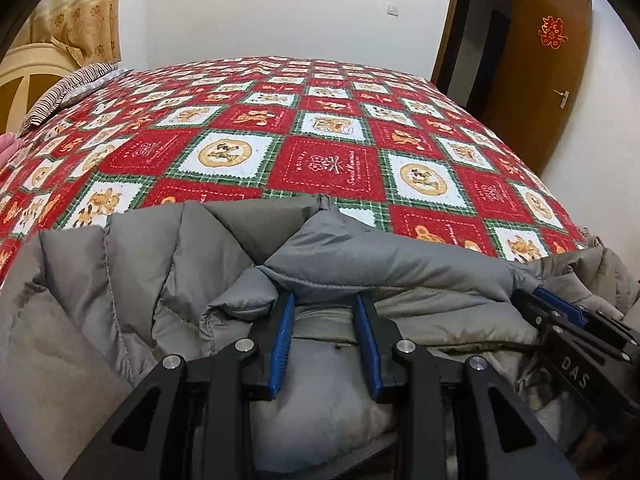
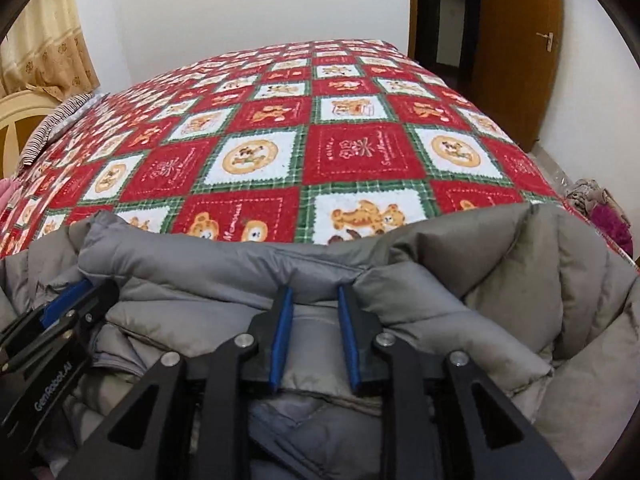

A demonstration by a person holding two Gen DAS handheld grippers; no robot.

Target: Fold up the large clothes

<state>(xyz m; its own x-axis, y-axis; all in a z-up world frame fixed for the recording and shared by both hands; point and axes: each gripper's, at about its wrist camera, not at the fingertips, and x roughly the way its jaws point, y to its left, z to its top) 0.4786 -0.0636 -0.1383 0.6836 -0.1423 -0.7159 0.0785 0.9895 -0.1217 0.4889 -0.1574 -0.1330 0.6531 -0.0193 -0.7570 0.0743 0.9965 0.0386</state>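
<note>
While spread over the red patchwork bed [image 1: 320,160], a grey padded quilted jacket [image 1: 380,256] is pinched along one edge by the left hand-held gripper [image 1: 325,300] and the right hand-held gripper [image 2: 314,292], apparently to be folded.

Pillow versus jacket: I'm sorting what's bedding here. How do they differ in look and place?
The pillow is striped dark and light; the jacket is plain grey and quilted. The pillow lies at the far left of the bed, by the headboard; the jacket sits bunched at the near edge. Nothing touches the pillow; both grippers, left and right, pinch a jacket fold. Both rest on the bed.
</note>
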